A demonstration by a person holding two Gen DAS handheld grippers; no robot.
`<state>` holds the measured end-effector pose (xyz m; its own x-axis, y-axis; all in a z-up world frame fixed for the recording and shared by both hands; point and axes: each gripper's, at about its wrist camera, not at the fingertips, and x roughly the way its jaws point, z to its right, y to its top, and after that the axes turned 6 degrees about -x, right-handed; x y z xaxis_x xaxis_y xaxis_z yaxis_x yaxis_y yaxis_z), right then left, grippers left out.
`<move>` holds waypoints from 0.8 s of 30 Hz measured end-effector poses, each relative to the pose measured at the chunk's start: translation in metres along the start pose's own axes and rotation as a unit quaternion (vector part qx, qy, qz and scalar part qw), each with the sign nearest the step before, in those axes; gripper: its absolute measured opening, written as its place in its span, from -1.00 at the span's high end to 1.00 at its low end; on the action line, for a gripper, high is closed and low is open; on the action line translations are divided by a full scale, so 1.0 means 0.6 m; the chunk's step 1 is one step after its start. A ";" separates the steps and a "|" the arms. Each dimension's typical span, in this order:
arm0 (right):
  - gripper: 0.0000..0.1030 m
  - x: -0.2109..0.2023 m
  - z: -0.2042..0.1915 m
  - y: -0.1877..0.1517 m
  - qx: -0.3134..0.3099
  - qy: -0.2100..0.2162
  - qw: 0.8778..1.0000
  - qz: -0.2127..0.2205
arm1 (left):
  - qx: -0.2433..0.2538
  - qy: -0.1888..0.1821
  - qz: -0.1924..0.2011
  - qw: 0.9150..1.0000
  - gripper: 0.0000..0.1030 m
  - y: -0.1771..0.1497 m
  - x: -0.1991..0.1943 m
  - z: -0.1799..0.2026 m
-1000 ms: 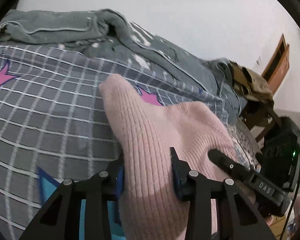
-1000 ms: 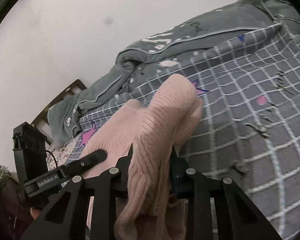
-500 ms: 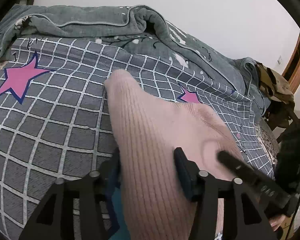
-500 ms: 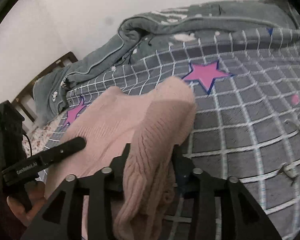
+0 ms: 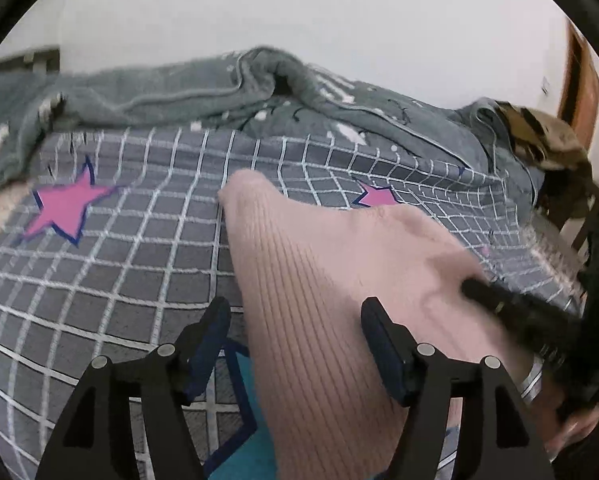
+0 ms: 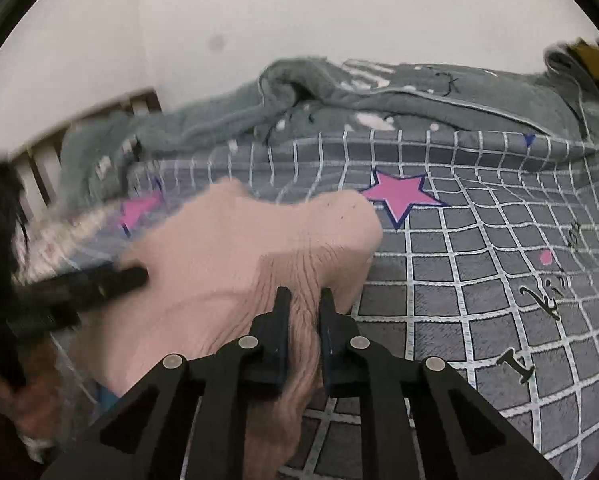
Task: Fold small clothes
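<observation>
In the left wrist view, the left gripper (image 5: 295,344) has its jaws wide apart. The pink sweater (image 5: 323,280) runs between them, but the jaws do not pinch it. It lies on the checked bedsheet (image 5: 139,248), near the middle of the bed, with the grey blanket (image 5: 219,84) bunched along the far edge.

In the right wrist view, the right gripper (image 6: 304,312) has its jaws close together, pinching a fold of the pink sweater (image 6: 239,248). To fold well, I think it should lay the cloth down flat and line up the edges before letting go.
</observation>
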<state>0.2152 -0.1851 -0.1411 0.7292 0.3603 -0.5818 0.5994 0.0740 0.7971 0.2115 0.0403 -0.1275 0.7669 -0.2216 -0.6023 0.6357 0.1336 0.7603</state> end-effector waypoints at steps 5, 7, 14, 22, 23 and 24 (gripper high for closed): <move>0.74 0.030 0.008 -0.019 -0.006 -0.027 0.999 -0.034 | 0.017 -0.017 0.007 1.000 -0.41 -0.011 -0.021 0.008; 0.70 0.025 0.008 -0.017 -0.007 -0.027 0.999 -0.029 | 0.014 -0.018 -0.007 1.000 -0.44 -0.014 -0.016 0.007; 0.39 -0.005 0.008 0.001 0.000 -0.026 1.000 0.016 | -0.019 -0.033 -0.046 0.998 -0.56 -0.021 0.012 -0.008; 0.39 -0.009 -0.013 0.021 -0.017 -0.003 0.998 0.052 | -0.032 -0.058 -0.004 0.998 -0.53 0.002 -0.001 -0.005; 0.39 0.000 -0.016 0.019 -0.025 -0.006 0.999 0.039 | -0.030 -0.059 -0.008 0.998 -0.53 0.003 0.003 -0.003; 0.39 0.012 -0.017 0.015 -0.031 -0.012 0.999 0.021 | -0.029 -0.054 -0.013 0.998 -0.52 0.003 0.009 0.000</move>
<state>0.2225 -0.1723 -0.1365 0.7613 0.3416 -0.5511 0.5474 0.1171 0.8287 0.2167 0.0394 -0.1296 0.7373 -0.3292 -0.5899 0.6625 0.1814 0.7268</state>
